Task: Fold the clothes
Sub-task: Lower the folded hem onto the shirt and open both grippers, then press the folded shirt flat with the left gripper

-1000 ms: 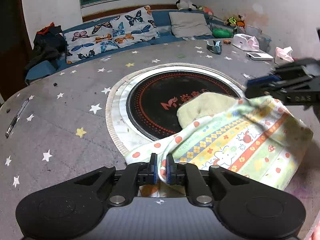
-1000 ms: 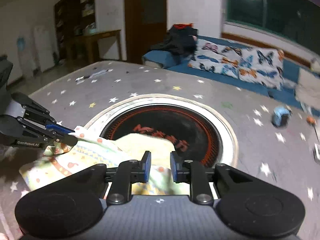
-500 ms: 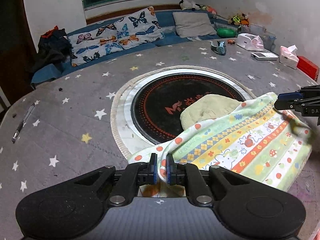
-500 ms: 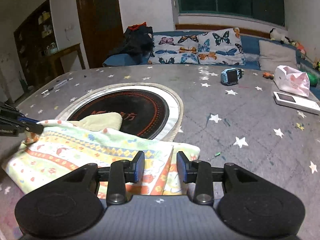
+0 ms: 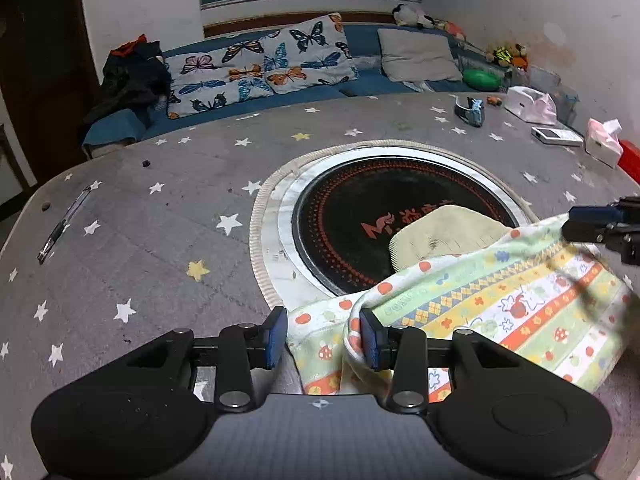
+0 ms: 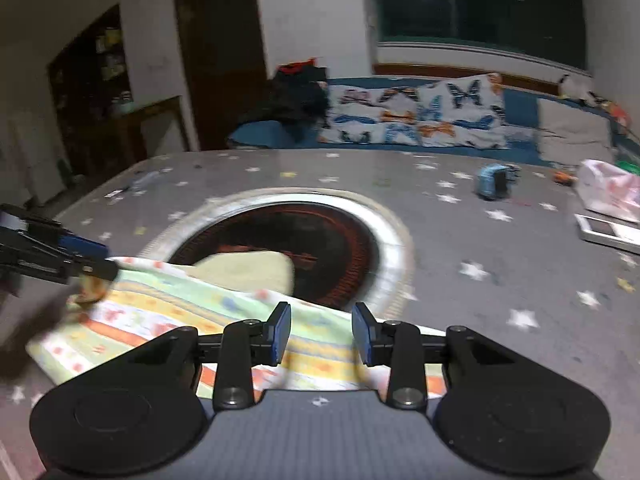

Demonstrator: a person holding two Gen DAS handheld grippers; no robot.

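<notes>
A patterned child's garment (image 5: 492, 304) with green, yellow and orange stripes lies folded on the grey star-print table, partly over the black round hotplate (image 5: 360, 208). Its pale yellow-green lining (image 5: 444, 236) pokes out on the far side. My left gripper (image 5: 323, 337) stands open, its blue pads on either side of a loose corner of the cloth. My right gripper (image 6: 322, 334) is open too, above the garment (image 6: 180, 312) at its right edge. Each view catches the other gripper's fingers at the frame's side.
A pen (image 5: 64, 226) lies at the table's left edge. A blue watch (image 5: 472, 110), white pouches (image 5: 528, 104), a white device (image 5: 556, 136) and a red box sit at the far right. A bench with butterfly cushions (image 5: 260, 64) and dark clothes runs behind the table.
My left gripper has opened and let go of the garment's corner. My right gripper has opened wider and drawn back over the cloth's right edge; the garment now rests on the table.
</notes>
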